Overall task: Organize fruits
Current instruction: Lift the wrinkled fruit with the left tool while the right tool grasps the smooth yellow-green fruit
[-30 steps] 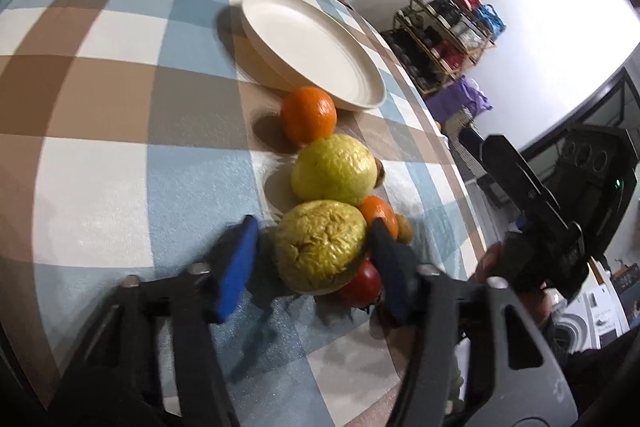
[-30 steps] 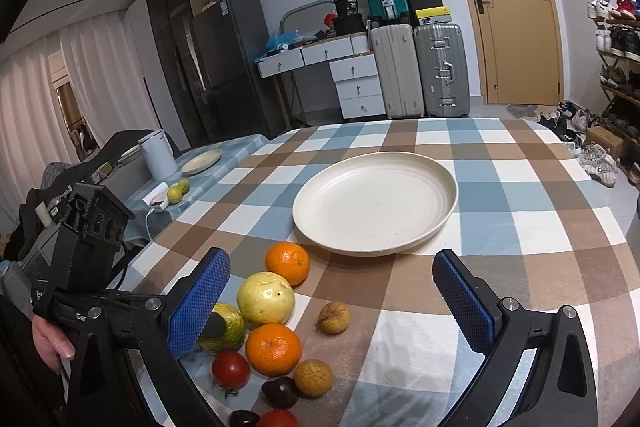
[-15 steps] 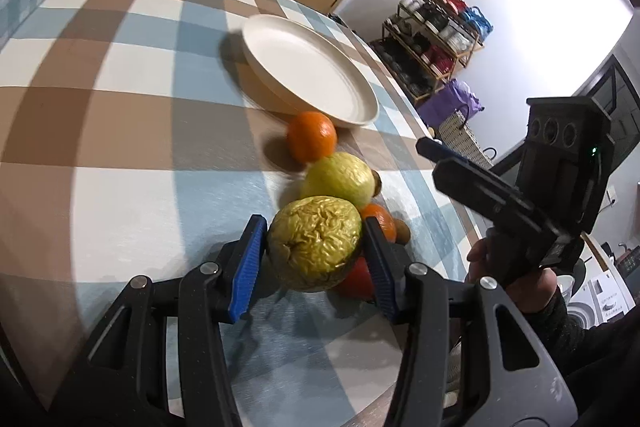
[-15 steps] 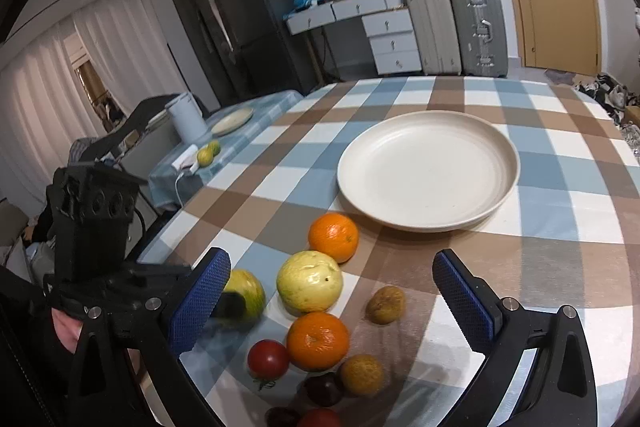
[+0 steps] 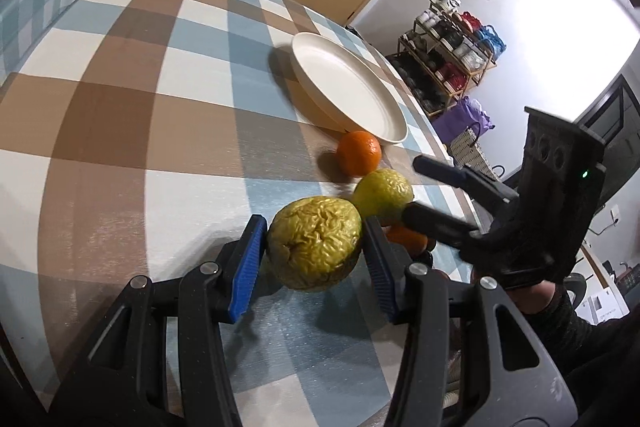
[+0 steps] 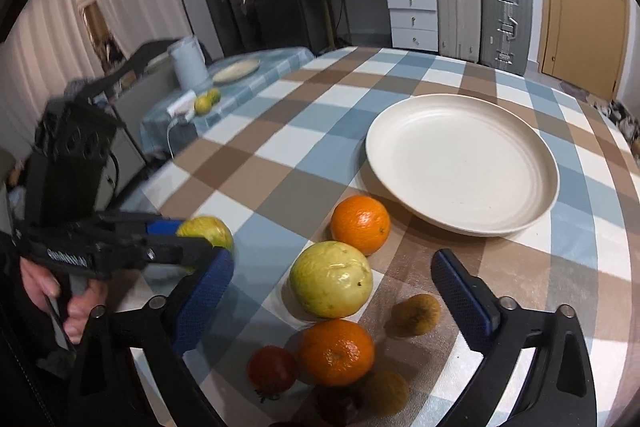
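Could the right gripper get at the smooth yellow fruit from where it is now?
Probably yes: the right gripper has its jaws open, with the smooth yellow fruit lying between them; oranges crowd both ends.

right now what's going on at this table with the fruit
A person holds a gripper in each hand. The left gripper is shut on a wrinkled yellow fruit, which looks lifted off the cloth. The right gripper is open above the rest of the pile: a smooth yellow fruit, two oranges and a tomato. The plate has no fruit on it yet.
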`<state>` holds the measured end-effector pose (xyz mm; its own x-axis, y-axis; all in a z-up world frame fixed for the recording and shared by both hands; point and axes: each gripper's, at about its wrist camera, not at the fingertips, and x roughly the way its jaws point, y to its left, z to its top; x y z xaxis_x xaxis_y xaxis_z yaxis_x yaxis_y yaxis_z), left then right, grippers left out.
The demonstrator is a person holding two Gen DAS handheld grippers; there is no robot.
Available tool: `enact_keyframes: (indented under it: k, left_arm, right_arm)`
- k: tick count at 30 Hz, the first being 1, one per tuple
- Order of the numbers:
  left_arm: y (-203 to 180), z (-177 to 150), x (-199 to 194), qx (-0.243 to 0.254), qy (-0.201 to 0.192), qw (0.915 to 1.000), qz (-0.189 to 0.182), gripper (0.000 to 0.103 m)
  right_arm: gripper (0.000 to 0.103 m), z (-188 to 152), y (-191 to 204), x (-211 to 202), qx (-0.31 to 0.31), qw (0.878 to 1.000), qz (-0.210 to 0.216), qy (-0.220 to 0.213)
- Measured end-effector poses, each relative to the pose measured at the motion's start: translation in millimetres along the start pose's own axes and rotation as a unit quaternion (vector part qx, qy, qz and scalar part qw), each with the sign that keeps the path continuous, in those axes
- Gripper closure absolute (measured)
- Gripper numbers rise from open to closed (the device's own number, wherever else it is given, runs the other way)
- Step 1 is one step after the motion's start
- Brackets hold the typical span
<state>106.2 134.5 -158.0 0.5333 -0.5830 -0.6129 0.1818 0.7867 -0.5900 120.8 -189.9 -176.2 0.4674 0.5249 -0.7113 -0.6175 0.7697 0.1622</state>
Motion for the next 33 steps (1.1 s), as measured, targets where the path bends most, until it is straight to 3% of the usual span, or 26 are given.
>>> enact_keyframes:
  k: [4, 10, 15, 18, 25, 33]
  left_arm:
    - [3.6, -2.6, -4.3, -0.002, -0.005, 1.0, 0.002, 0.057]
    - [7.7, -6.7, -6.3, -0.003, -0.002, 1.0, 0.009, 0.057]
    - [3.1, -14.8, -7.5, -0.011, -0.006, 0.9999, 0.011, 0.057]
    - [-1.5, -23.9, -16.0, -0.018, -0.027, 0.9993, 0.019, 0.057]
    - [-3.6, -33.6, -22.7, -0.035, -0.035, 0.9984, 0.027, 0.057]
    - [-19.7, -14.7, -13.4, -0.011, -0.03, 0.9992, 0.025, 0.057]
  right_arm:
    - [0.023, -2.5, 6.0, 14.4, -0.023, 0.999, -0.01, 0.032]
    - [0.023, -4.8, 11.8, 20.9, -0.041, 0.998, -0.026, 0.043]
    - [0.035, -5.6, 15.6, 26.4, -0.05, 0.997, -0.037, 0.054]
    - [0.051, -7.8, 14.5, 31.9, -0.05, 0.996, -0.041, 0.067]
    - [0.052, -6.2, 4.8, 32.6, -0.03, 0.997, -0.016, 0.074]
    - [0.052, -5.0, -10.2, 10.5, 0.02, 0.999, 0.025, 0.035]
